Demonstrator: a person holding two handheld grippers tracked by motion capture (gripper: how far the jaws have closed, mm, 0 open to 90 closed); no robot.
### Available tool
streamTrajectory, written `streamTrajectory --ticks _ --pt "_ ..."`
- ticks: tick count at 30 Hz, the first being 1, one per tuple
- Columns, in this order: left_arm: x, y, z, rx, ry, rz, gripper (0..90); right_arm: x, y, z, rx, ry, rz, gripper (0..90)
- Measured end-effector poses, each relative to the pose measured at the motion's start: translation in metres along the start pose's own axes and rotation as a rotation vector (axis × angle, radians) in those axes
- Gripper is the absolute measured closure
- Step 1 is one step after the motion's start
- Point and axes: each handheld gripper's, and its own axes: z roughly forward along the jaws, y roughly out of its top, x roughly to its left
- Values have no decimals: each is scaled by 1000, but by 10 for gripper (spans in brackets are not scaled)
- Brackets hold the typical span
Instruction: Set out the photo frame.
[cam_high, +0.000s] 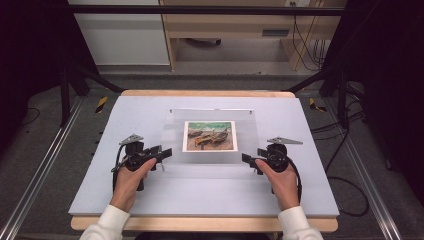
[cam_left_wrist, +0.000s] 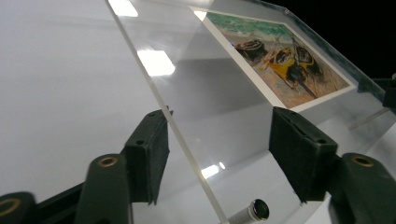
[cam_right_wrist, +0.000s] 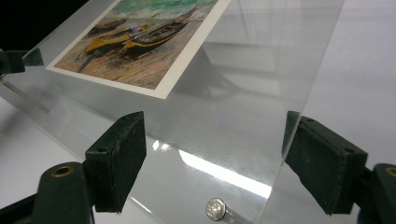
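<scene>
A: So where's the clear panel (cam_high: 212, 137)?
B: Mid-table (cam_high: 150, 200), a boat print (cam_high: 209, 135) showing through it

A: And the tongs?
B: The left gripper (cam_high: 159, 155) straddles the panel's left edge, jaws apart, pads not pressing. The right gripper (cam_high: 251, 161) brackets the right edge, also parted. A screw (cam_right_wrist: 216, 208) sits near that corner

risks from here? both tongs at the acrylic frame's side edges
1. In the left gripper view, the clear panel's edge sits between the jaws of the left tongs, apart from the right-hand pad: closing off-centre could skew or slip it.
2. The right tongs also stand open around their edge; uneven closing may twist the panel.
3. The boat print lies loose-looking under glossy acrylic; a tilt might shift it.
</scene>
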Motion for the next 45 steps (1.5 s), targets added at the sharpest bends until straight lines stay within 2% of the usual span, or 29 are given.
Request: streamTrajectory --ticks 4,8,11,16,32,38,45 --pt "-4 -3 -7 -11 7 14 429 6 -4 -7 -2 -15 -45 246" --pt "-10 -5 -12 -15 21 49 437 9 -6 -11 -3 -25 -76 260" --pt "-12 -7 -15 -28 27 44 459 10 -8 -14 -6 -28 -96 286" --pt "-15 -11 -19 -46 35 41 495 11 -14 -20 -26 -29 -106 338" --pt "-20 -16 -29 -46 38 55 547 16 -24 -29 -38 -44 -148 390" --pt "-21 -17 -34 -34 31 71 569 19 -27 -32 -39 -55 -169 400" --pt "-25 -22 -40 -33 37 95 600 21 -33 -37 -48 -67 -184 454"
